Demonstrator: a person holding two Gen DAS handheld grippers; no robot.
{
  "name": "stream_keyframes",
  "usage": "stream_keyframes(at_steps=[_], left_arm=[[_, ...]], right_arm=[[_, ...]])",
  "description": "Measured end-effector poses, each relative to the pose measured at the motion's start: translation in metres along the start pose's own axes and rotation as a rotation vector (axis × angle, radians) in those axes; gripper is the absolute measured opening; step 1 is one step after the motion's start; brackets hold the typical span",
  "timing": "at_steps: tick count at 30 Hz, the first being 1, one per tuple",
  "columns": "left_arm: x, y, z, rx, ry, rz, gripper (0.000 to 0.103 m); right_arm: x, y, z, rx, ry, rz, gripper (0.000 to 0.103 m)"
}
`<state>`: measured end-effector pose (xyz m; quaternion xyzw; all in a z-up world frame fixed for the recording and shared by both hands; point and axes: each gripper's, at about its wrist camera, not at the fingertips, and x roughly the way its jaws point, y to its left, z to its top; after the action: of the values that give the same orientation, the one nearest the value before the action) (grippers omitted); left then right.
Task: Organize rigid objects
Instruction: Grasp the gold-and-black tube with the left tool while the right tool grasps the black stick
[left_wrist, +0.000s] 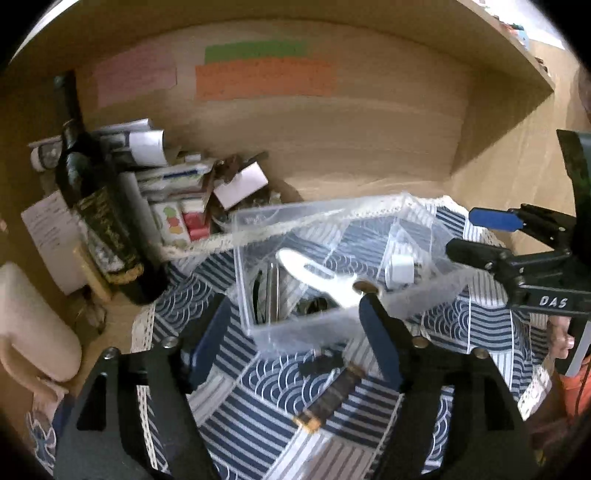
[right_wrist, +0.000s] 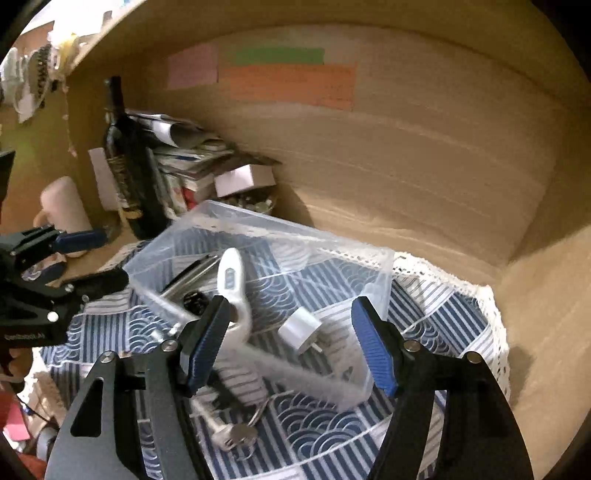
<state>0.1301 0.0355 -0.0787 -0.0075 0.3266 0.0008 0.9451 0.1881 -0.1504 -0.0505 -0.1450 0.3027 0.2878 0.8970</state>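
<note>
A clear plastic bin stands on a blue patterned cloth. A white thermometer is tilted over the bin's near rim. Inside lie a white plug adapter and metal tools. My left gripper is open, right at the bin's near wall; its right fingertip touches the thermometer. My right gripper is open over the bin's near side. A brown-black folding knife and keys lie on the cloth outside the bin.
A dark wine bottle stands at the left by stacked boxes and papers. A cream mug sits further left. Wooden shelf walls close the back and right.
</note>
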Motion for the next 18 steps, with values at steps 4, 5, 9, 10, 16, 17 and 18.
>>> stream_keyframes(at_steps=[4, 5, 9, 10, 16, 17, 18], left_arm=[[0.003, 0.0, -0.019, 0.0, 0.045, -0.012, 0.073], [0.005, 0.0, -0.024, 0.0, 0.058, -0.016, 0.073], [0.017, -0.003, -0.044, 0.0, 0.121, -0.047, 0.068], [0.021, -0.004, -0.047, -0.002, 0.138, -0.057, 0.062], [0.042, -0.013, -0.064, 0.017, 0.217, -0.093, 0.049], [0.046, -0.014, -0.066, 0.02, 0.226, -0.1, 0.049], [0.048, -0.015, -0.066, 0.022, 0.231, -0.106, 0.047]], right_arm=[[-0.002, 0.008, -0.018, 0.011, 0.015, 0.012, 0.066], [0.0, 0.01, -0.023, 0.012, 0.026, 0.016, 0.066], [0.008, 0.015, -0.04, 0.017, 0.067, 0.025, 0.066], [0.014, 0.016, -0.045, 0.019, 0.088, 0.031, 0.066], [0.041, 0.026, -0.061, -0.014, 0.183, 0.059, 0.058], [0.045, 0.028, -0.062, -0.019, 0.194, 0.066, 0.056], [0.05, 0.029, -0.062, -0.025, 0.209, 0.075, 0.055]])
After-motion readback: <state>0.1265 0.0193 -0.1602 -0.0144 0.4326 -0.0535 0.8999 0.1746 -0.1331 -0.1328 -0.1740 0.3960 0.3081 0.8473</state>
